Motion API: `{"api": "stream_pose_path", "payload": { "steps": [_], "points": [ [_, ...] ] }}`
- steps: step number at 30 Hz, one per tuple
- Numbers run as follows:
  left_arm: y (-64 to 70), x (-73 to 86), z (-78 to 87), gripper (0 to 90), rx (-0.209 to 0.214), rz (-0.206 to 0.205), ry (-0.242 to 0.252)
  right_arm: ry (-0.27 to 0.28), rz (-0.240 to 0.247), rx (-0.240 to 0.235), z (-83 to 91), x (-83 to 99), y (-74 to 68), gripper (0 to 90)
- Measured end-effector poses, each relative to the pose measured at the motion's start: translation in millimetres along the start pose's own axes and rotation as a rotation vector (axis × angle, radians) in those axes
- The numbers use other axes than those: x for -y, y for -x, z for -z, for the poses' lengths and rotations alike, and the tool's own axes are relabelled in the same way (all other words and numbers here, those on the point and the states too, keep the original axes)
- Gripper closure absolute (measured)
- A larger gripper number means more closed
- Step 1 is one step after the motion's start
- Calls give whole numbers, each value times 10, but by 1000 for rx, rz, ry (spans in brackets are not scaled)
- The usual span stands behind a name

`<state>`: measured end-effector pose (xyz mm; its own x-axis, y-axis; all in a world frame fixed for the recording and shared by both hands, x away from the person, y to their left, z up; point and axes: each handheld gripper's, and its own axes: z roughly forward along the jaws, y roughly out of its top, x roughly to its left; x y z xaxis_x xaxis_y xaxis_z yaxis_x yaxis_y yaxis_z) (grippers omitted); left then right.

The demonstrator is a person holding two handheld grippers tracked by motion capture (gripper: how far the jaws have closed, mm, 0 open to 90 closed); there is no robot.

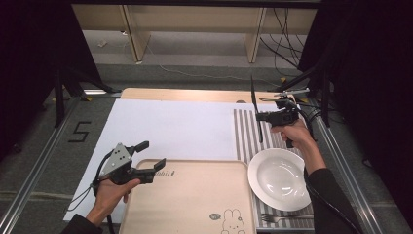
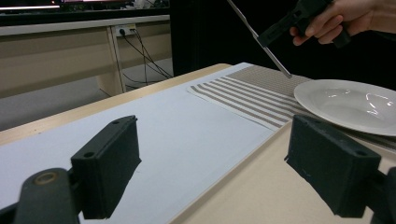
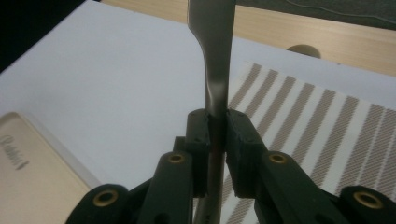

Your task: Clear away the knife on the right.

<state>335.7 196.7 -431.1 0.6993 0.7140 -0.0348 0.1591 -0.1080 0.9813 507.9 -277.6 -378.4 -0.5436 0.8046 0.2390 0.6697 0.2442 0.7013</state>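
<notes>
Knife (image 1: 253, 105) clamped upright in right hand-held gripper (image 1: 259, 117), plate (image 1: 279, 179) and fork (image 1: 285, 218) below

Light falls evenly from above on the broad white paper sheet (image 1: 170, 126), which is bright, while black curtains at left and right stay nearly featureless. The round white ceramic bowl (image 2: 350, 105) carries small glare spots — soft shadows lie beneath it. In the right gripper view the flat silver metal utensil handle (image 3: 217, 70) is blurred, and the far striped grey-and-white placemat (image 3: 327, 126) looks soft.

Grey floor (image 1: 39, 146), wooden bench legs (image 1: 134, 34), dark curtains (image 1: 370, 73).
</notes>
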Motion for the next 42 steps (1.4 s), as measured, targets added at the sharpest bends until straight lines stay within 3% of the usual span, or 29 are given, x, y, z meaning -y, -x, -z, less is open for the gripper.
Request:
{"api": "stream_pose_path", "payload": {
  "steps": [2, 4, 7, 13, 18, 31, 36, 42],
  "points": [
    [-5, 2, -5, 163, 4, 2, 9, 10, -36, -24, 9, 26, -51, 806],
    [-5, 1, -3, 163, 3, 1, 9, 27, -25, -38, 8, 40, -66, 806],
    [-6, 1, -4, 163, 2, -1, 10, 59, -36, -88, 26, 105, -201, 805],
    [1, -3, 4, 163, -2, 3, 7, 50, -65, -130, 79, 200, -383, 806],
    [0, -3, 7, 163, -3, 2, 7, 66, -49, -190, 129, 341, -579, 806],
    [6, -7, 11, 162, 1, 1, 10, 47, -25, -261, 143, 668, -969, 806],
    [14, -12, 24, 162, 3, 4, 19, -3, -21, -295, 128, 849, -1213, 806],
    [19, -11, 16, 161, 6, 1, 17, -18, -19, -303, 128, 935, -1314, 806]
  ]
}}
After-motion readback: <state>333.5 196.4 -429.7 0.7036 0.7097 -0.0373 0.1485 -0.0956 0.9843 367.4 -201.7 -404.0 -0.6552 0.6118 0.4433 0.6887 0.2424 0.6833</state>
